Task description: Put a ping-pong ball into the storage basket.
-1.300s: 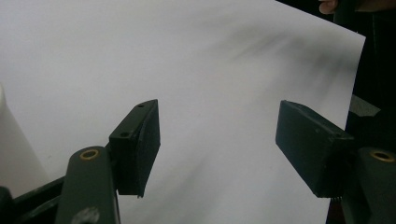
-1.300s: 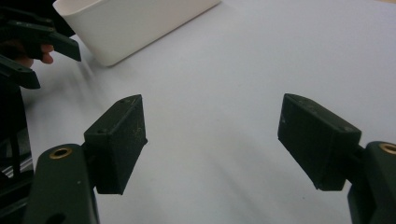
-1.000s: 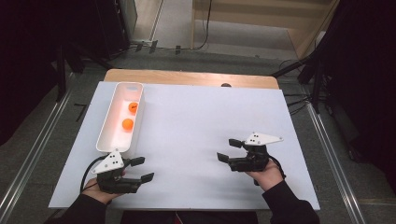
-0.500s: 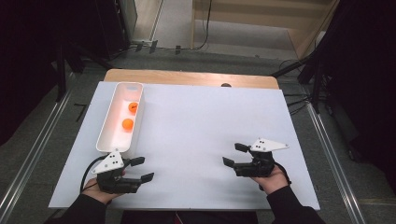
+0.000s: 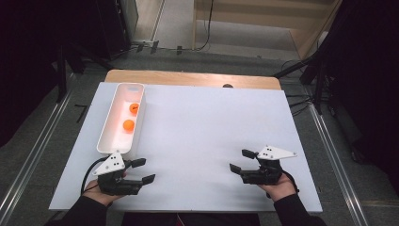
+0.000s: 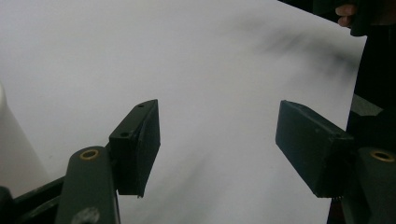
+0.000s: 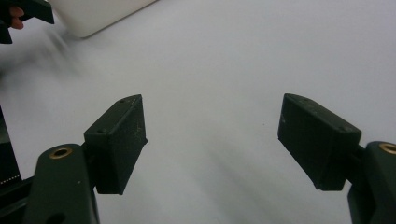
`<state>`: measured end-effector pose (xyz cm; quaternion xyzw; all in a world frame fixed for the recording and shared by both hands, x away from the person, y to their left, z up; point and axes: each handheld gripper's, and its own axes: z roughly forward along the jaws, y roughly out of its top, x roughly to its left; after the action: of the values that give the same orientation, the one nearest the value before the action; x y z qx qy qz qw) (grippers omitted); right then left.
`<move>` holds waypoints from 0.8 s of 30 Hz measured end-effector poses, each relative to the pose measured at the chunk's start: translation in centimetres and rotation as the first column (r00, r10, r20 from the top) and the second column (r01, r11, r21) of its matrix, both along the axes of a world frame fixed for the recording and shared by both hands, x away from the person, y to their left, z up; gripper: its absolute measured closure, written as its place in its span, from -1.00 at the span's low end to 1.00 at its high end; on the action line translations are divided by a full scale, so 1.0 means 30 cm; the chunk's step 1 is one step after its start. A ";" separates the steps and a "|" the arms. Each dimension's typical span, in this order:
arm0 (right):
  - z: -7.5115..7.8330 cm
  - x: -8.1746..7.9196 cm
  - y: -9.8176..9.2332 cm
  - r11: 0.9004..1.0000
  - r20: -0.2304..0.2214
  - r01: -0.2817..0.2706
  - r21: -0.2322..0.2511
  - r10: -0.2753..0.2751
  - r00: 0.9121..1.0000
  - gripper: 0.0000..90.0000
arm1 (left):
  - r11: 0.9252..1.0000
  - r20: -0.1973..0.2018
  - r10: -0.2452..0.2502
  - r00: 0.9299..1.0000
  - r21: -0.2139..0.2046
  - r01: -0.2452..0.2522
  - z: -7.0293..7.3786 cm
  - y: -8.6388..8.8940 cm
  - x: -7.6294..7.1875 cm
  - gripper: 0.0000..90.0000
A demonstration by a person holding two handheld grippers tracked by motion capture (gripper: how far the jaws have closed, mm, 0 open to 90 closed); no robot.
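Note:
A long white tray (image 5: pixel 104 141) lies at the left of the white board (image 5: pixel 202 122), with two orange balls (image 5: pixel 134 108) (image 5: pixel 128 125) inside it. My left gripper (image 5: pixel 145 170) rests near the board's front left corner, just in front of the tray's near end. Its jaws are open, point right and hold nothing. In the left gripper view the left gripper (image 6: pixel 217 144) frames bare board. My right gripper (image 5: pixel 240 160) sits low at the front right, open and pointing left. Between the spread jaws of the right gripper (image 7: pixel 212 140) there is bare white surface.
A wooden table edge (image 5: pixel 188 78) runs behind the board. Metal rails and dark stands flank the table on both sides. The tray's near end (image 6: pixel 9 140) shows at the left of the left gripper view, and the tray's corner (image 7: pixel 98 14) lies far off in the right gripper view.
My right gripper has drifted toward the front right of the board and sunk a little, jaws unchanged. The left gripper has stayed where it was.

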<state>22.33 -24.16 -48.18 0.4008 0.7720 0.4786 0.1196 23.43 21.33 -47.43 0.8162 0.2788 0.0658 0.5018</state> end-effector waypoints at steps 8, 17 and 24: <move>-0.008 -0.023 -0.026 1.000 0.009 0.017 -0.015 -0.017 1.000 -0.51 | 1.000 0.000 0.001 1.000 0.004 -0.001 0.000 0.000 0.001 -0.30; -0.016 -0.042 -0.041 0.999 0.017 0.031 -0.016 -0.031 0.999 -0.51 | 1.000 0.000 0.002 1.000 0.007 -0.002 -0.001 0.001 0.001 -0.30; -0.022 -0.054 -0.052 0.999 0.020 0.045 -0.028 -0.044 0.999 -0.51 | 1.000 -0.001 0.004 1.000 0.003 -0.004 -0.001 0.003 0.003 -0.30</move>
<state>20.70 -25.71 -48.85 0.4114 0.7685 0.4685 0.1436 23.52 21.42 -47.47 0.8164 0.2806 0.0665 0.5004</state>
